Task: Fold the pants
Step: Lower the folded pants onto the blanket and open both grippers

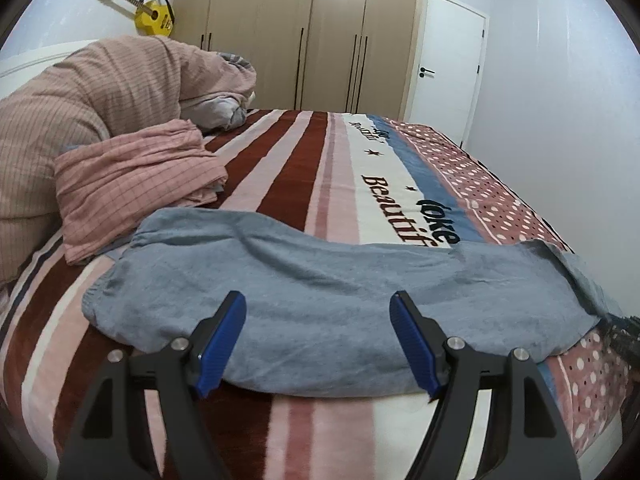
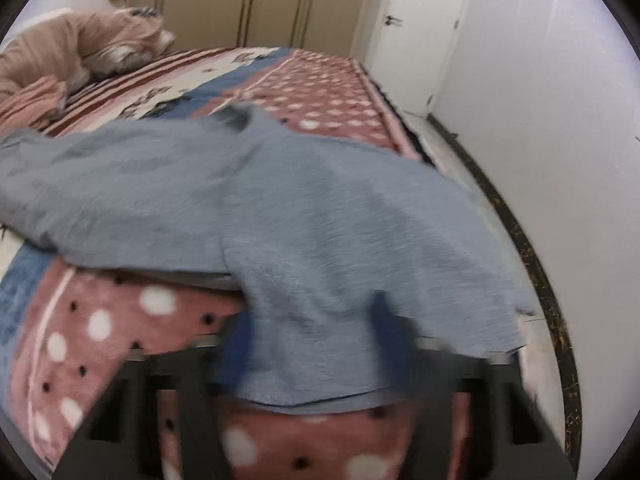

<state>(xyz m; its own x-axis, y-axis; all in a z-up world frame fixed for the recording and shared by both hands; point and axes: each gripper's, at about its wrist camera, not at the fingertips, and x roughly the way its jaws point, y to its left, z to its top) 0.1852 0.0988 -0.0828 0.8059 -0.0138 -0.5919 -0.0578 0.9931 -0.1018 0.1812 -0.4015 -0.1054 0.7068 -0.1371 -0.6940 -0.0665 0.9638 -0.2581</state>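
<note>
Grey-blue fleece pants (image 1: 304, 264) lie crosswise on the striped and dotted blanket (image 1: 280, 168) near the bed's front edge. An elastic cuff points left and the cloth runs off to the right. My left gripper (image 1: 318, 296) is open just above the pants' near edge, with nothing pressed between its blue pads (image 1: 224, 340). In the blurred right wrist view the same pants (image 2: 280, 200) drape toward the camera. A flap hangs between the fingers (image 2: 236, 344) of my right gripper (image 2: 310, 320). Its jaws stand apart around the cloth.
A folded pink checked cloth (image 1: 132, 176) and a heaped pink duvet (image 1: 80, 92) fill the bed's left side. Beyond the bed stand a wardrobe (image 1: 300, 32), a white door (image 1: 448, 60) and a yellow guitar (image 1: 148, 10) on the wall. The bed's right edge drops to the floor (image 2: 460, 160).
</note>
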